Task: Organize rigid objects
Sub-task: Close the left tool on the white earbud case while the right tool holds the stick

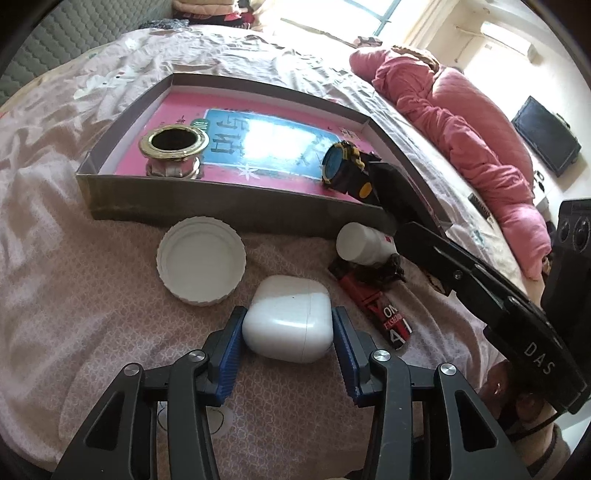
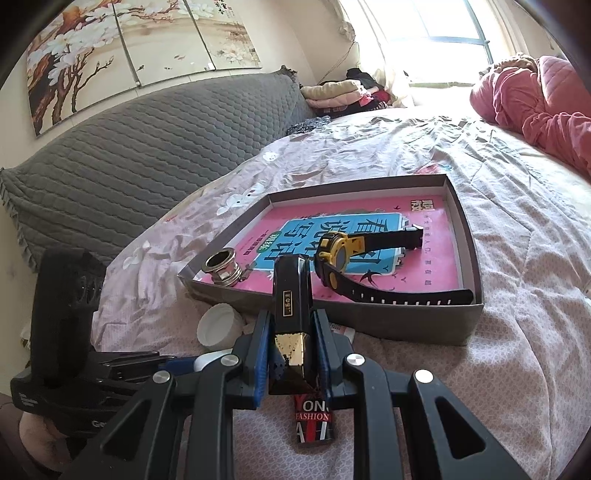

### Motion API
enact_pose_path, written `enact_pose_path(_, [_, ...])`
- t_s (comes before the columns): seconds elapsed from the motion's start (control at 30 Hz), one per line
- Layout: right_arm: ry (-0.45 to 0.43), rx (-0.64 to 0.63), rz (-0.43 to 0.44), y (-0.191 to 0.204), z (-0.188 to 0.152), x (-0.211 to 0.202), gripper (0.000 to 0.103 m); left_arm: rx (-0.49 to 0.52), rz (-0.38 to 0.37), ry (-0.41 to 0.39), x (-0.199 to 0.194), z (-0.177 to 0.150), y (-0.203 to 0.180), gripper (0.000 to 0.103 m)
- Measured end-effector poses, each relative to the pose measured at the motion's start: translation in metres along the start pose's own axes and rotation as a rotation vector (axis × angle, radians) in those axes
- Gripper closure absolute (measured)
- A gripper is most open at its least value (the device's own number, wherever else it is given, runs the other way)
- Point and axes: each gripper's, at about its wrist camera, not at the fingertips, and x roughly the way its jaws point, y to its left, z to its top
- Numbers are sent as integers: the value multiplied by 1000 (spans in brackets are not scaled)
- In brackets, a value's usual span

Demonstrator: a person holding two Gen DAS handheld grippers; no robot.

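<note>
Already boxed: metal fitting (image 1: 173,153), wristwatch (image 2: 338,258) in tray (image 1: 221,201) | left gripper (image 1: 287,343) clamped on earbud case (image 1: 286,319) | right gripper (image 2: 290,354) clamped on black-gold box (image 2: 290,314) | outstanding: white lid (image 1: 201,260), pill bottle (image 1: 364,242), red-black tube (image 1: 384,308).

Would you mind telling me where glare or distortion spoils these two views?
Left wrist view: window glare whitens the blue print inside the box, whose walls bow from the fisheye. Right wrist view: the window is blown out, yet the watch stays sharp.
</note>
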Motion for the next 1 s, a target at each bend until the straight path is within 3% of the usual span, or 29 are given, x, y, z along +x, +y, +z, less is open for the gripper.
enact_pose_path(0.43, [-8,9,-7,-2,0,0,80,77,58,10,14,6,-12,57])
enact_pose_path(1.0, [-75,26,4,-5,6,-12,80,42,-7,-70,-21,18,-16,57])
